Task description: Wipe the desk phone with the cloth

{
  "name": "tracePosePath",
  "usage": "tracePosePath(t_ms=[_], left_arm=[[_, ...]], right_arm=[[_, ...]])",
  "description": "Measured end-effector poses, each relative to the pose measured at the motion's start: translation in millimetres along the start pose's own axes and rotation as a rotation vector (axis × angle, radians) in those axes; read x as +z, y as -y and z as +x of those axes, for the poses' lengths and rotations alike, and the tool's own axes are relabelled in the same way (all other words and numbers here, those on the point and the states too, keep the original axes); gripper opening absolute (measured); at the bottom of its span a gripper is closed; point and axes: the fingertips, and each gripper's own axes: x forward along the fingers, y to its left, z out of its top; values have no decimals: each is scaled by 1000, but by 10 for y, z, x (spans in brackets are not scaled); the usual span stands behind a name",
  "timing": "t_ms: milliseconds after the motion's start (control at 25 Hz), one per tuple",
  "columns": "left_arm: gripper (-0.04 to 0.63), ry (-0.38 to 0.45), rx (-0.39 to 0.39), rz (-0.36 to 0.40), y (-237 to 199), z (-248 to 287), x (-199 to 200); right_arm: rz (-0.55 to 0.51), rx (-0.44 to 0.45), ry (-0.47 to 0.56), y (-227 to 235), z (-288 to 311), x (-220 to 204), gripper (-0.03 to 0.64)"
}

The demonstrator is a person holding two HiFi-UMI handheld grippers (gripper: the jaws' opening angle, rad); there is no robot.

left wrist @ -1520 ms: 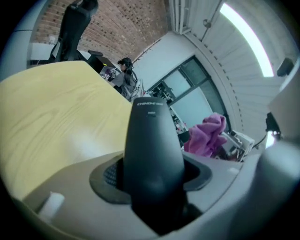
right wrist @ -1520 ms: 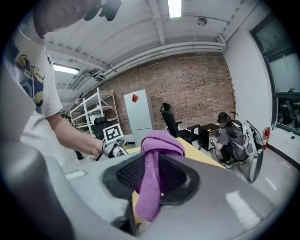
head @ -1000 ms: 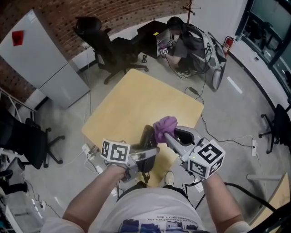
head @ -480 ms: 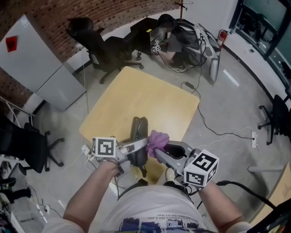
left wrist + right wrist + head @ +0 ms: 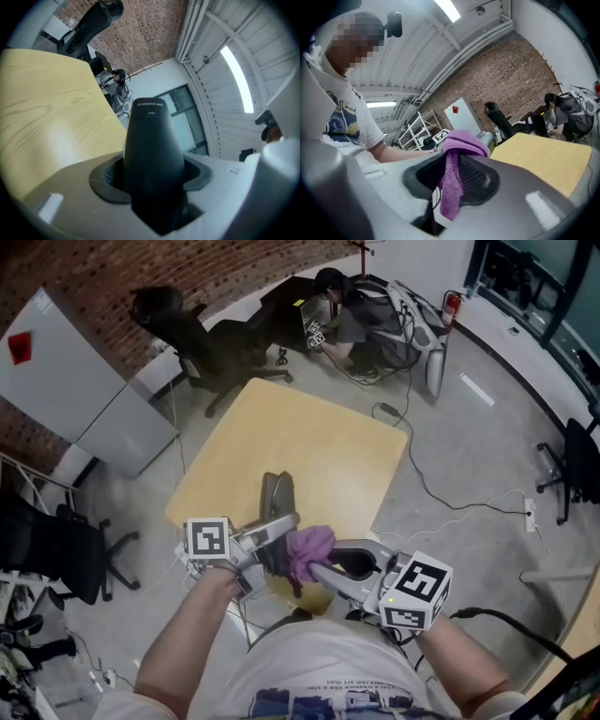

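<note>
Pale wooden tabletop (image 5: 309,442) on grey concrete floor (image 5: 469,456), brick wall (image 5: 141,268) and black office chair (image 5: 178,320) beyond, left gripper (image 5: 281,534) near-level over the tabletop's near edge, fingers clamped on black desk phone handset (image 5: 275,493), right gripper (image 5: 319,568) opposite, fingers pinching purple cloth (image 5: 307,547) against the handset.

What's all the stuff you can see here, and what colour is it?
table: one, light wood, middle of the room
phone handset: one, black, over the table's near edge
cloth: one, purple, beside the handset
office chairs: three, black, beyond the table, far left, far right
cabinet: one, grey, by the brick wall
person: one, in grey, sitting on the far floor
fire extinguisher: one, red, far wall
cables: several, black, floor right of the table
shirt: one, white with print, bottom edge
left tongs: one, grey, shut on the phone handset
right tongs: one, grey, shut on the cloth
</note>
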Motion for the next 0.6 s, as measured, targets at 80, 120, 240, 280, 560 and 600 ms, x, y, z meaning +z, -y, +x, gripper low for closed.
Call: tracePosePath(t_ms=[80, 120, 240, 280, 560, 600], left_arm=[[290, 6, -17, -17, 49, 22, -20], [290, 7, -21, -21, 64, 33, -37], [290, 14, -22, -25, 91, 84, -72], [290, 19, -22, -27, 102, 97, -70], [290, 53, -23, -25, 162, 27, 21], [290, 59, -25, -25, 167, 1, 34]], right_arm=[[-26, -25, 43, 88, -21, 203, 91], [-34, -33, 52, 126, -21, 256, 91], [-37, -26, 36, 134, 20, 210, 91], [-38, -11, 21, 91, 48, 152, 91], [-16, 115, -73, -283, 131, -274, 91], [-14, 124, -83, -302, 110, -315, 91]])
